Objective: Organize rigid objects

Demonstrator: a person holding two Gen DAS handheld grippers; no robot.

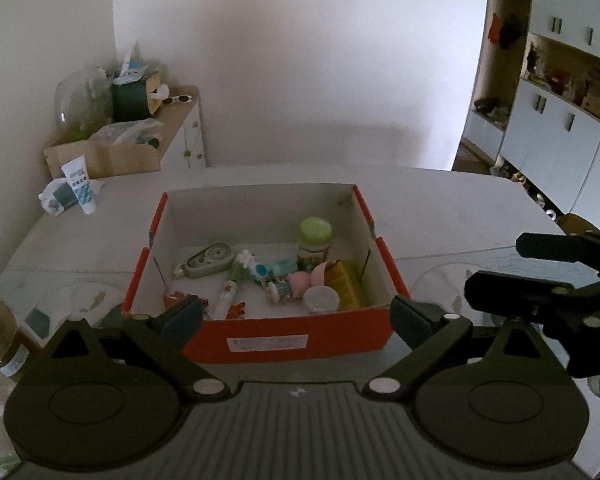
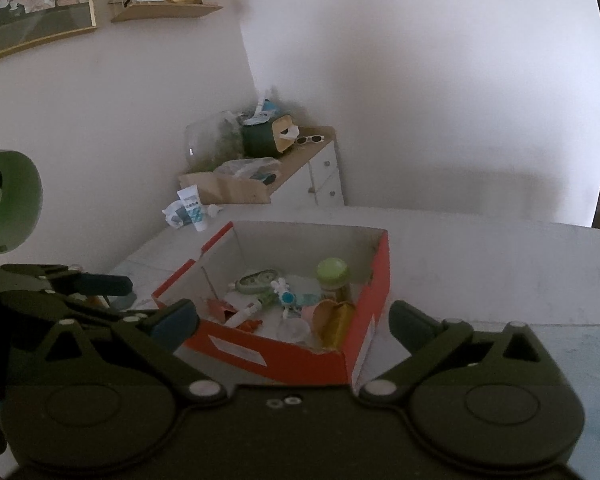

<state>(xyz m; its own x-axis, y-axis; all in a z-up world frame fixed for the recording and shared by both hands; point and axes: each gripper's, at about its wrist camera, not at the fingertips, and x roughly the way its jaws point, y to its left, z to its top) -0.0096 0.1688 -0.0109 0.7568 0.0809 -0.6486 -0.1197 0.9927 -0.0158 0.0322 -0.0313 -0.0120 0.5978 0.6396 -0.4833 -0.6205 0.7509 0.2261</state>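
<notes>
Both grippers, left gripper [image 1: 296, 316] and right gripper [image 2: 294, 320], are held wide open and empty before the orange cardboard box [image 1: 288, 340] of small items near the white table's [image 1: 440, 208] front edge; the left is squarely aligned, seemingly nearer.

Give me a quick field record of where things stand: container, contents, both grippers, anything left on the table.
container: orange box, open top, on the white table
contents: jar with green lid, correction tape dispenser, white tube, yellow item, small toys, all inside the box
left gripper: open, nothing between the fingers
right gripper: open, nothing held
outside the box: blue-and-white tube at the table's far left corner; glass jar at the near left edge
</notes>
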